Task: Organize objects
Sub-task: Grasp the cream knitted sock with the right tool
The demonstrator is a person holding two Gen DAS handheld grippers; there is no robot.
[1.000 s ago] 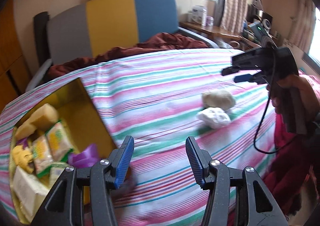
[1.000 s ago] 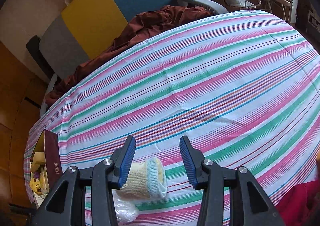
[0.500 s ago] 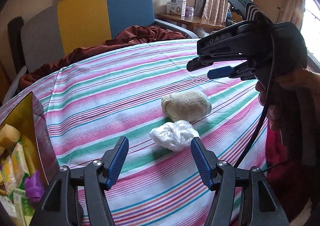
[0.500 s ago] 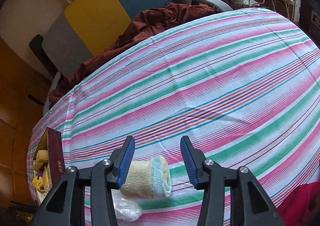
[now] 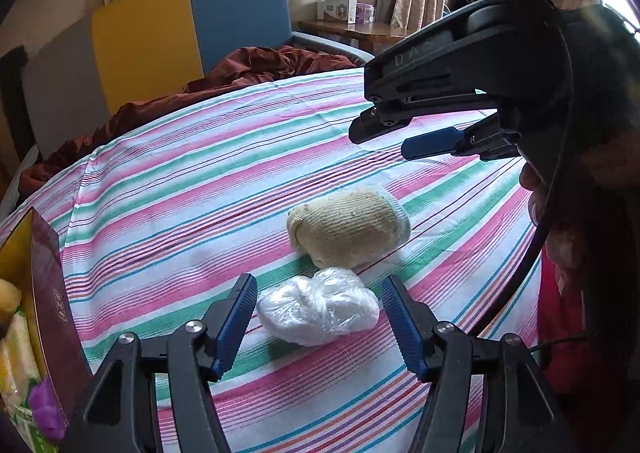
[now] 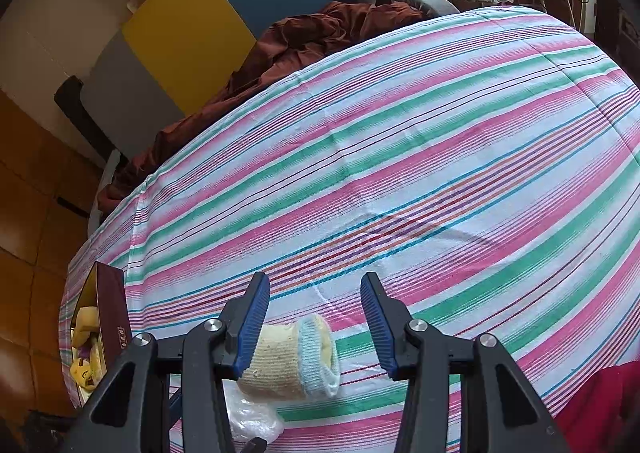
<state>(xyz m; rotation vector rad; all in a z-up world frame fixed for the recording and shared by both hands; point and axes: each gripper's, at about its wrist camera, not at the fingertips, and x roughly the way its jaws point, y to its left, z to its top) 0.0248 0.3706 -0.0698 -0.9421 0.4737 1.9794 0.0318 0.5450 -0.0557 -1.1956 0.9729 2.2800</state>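
Note:
A crumpled clear plastic bag (image 5: 318,307) lies on the striped bedcover (image 5: 180,189), between the fingertips of my left gripper (image 5: 318,317). That gripper is open and its pads do not press on the bag. Just behind the bag lies a rolled cream sock (image 5: 348,227) with a pale blue cuff. My right gripper (image 5: 384,143) hovers above the sock, held by a hand, open and empty. In the right wrist view the right gripper (image 6: 314,317) stands over the sock (image 6: 292,361), with the bag (image 6: 252,417) below it.
A maroon box (image 5: 48,313) with a yellow inside, holding snack packets, stands at the left edge of the bed (image 6: 116,313). Behind the bed are a grey, yellow and blue chair (image 5: 192,33) and a rumpled brown cloth (image 5: 256,65). A black cable (image 5: 536,253) hangs at the right.
My left gripper has swung right from the box to the plastic bag, and its jaws have widened. The right gripper has stayed over the sock.

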